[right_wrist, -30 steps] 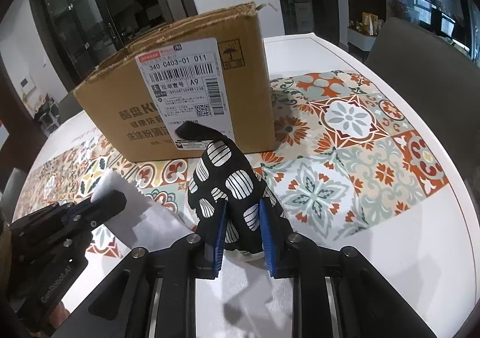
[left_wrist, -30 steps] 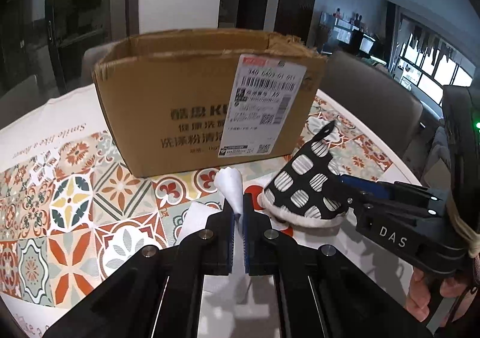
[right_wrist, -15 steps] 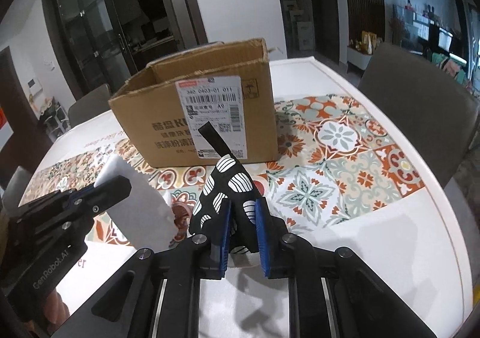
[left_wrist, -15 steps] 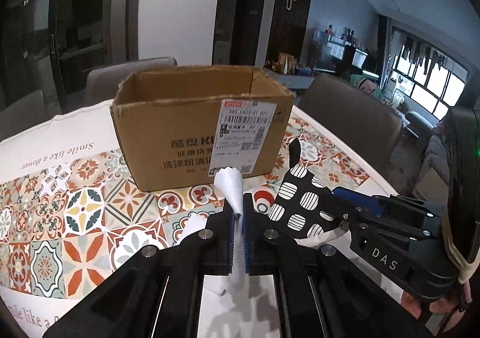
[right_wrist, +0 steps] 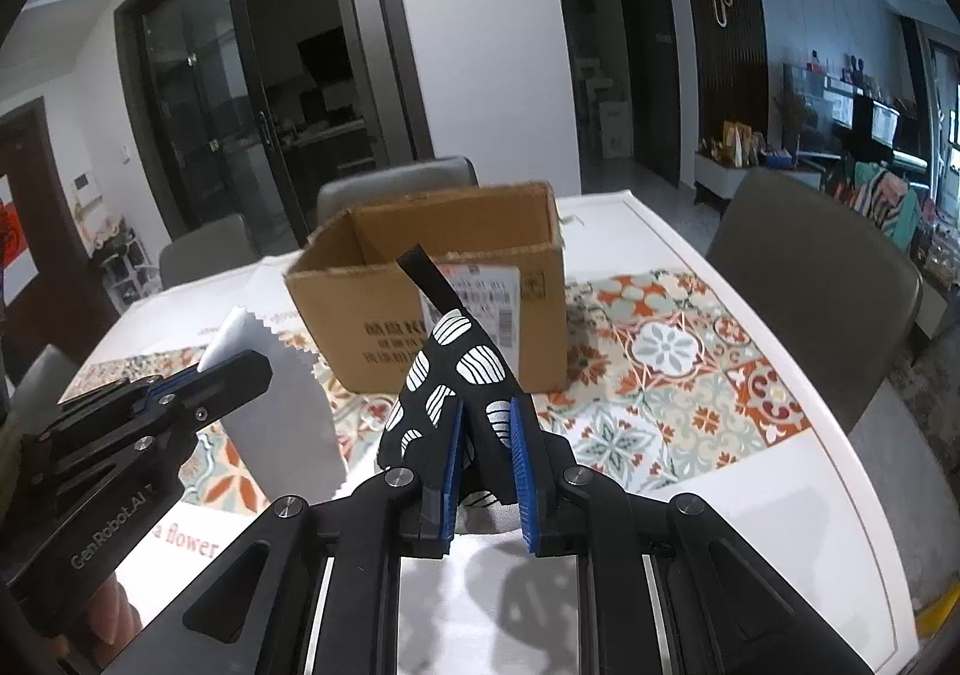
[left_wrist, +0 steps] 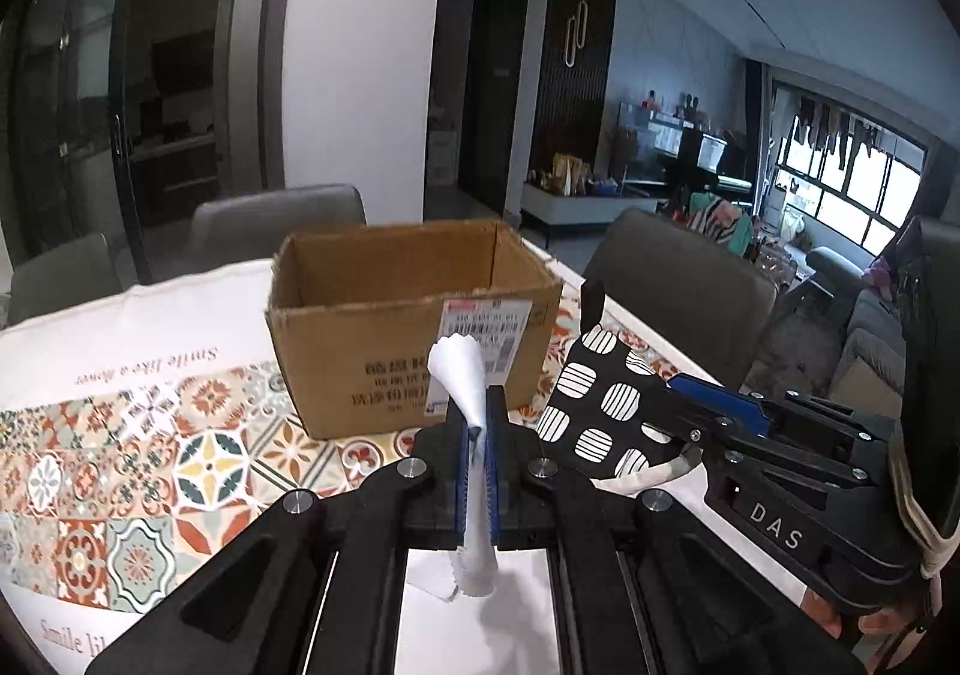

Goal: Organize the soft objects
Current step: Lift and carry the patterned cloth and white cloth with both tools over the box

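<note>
Aloft: left hand-held gripper (left_wrist: 477, 456) pinching white cloth (left_wrist: 465, 375); right hand-held gripper (right_wrist: 486, 456) pinching spotted mitt (right_wrist: 459, 375). Both near open cardboard box (left_wrist: 414, 315) on bench (right_wrist: 750, 315). Advice: clear rim, release inside.

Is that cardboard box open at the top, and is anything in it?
Open: the cardboard box has no lid or flaps over it, and its inner walls show. The visible inside looks bare; the floor is hidden, so cannot tell.

A white table (right_wrist: 798, 489) carries a patterned tile-print mat (right_wrist: 678, 375). Grey chairs (left_wrist: 282, 222) stand around the table, one (right_wrist: 810, 279) at its right side. Beyond that chair, possibly a sofa (left_wrist: 864, 315).
</note>
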Available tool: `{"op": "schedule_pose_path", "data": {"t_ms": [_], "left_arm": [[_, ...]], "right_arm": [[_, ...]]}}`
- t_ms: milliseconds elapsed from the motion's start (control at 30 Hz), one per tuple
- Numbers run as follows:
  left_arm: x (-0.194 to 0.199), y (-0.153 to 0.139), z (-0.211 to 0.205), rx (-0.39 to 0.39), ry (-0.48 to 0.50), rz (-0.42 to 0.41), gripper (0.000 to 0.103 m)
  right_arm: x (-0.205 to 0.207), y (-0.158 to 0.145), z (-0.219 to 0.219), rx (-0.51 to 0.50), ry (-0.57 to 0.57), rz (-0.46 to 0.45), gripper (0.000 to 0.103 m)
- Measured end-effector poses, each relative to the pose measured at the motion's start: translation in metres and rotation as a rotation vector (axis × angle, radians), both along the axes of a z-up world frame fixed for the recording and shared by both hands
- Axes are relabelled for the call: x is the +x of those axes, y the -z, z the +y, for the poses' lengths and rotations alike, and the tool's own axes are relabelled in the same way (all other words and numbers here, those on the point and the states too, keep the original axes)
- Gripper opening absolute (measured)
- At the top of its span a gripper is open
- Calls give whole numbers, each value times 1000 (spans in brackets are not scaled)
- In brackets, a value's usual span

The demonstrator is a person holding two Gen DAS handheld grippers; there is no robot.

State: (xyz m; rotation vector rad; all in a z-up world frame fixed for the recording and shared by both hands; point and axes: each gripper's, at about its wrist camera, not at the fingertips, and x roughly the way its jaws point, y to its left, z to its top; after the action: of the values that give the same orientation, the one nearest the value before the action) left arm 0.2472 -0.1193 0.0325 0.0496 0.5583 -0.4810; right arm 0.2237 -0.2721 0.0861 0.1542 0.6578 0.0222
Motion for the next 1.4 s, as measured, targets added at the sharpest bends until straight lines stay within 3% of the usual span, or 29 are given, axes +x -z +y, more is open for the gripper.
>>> {"op": "schedule_pose_path", "data": {"t_ms": [700, 1400], "left_arm": [[15, -66, 9, 6, -23, -138, 7], [88, -79, -5, 27, -35, -166, 7]], "right_arm": [[5, -65, 13, -25, -21, -155, 18], [77, -78, 14, -55, -47, -176, 18]]}}
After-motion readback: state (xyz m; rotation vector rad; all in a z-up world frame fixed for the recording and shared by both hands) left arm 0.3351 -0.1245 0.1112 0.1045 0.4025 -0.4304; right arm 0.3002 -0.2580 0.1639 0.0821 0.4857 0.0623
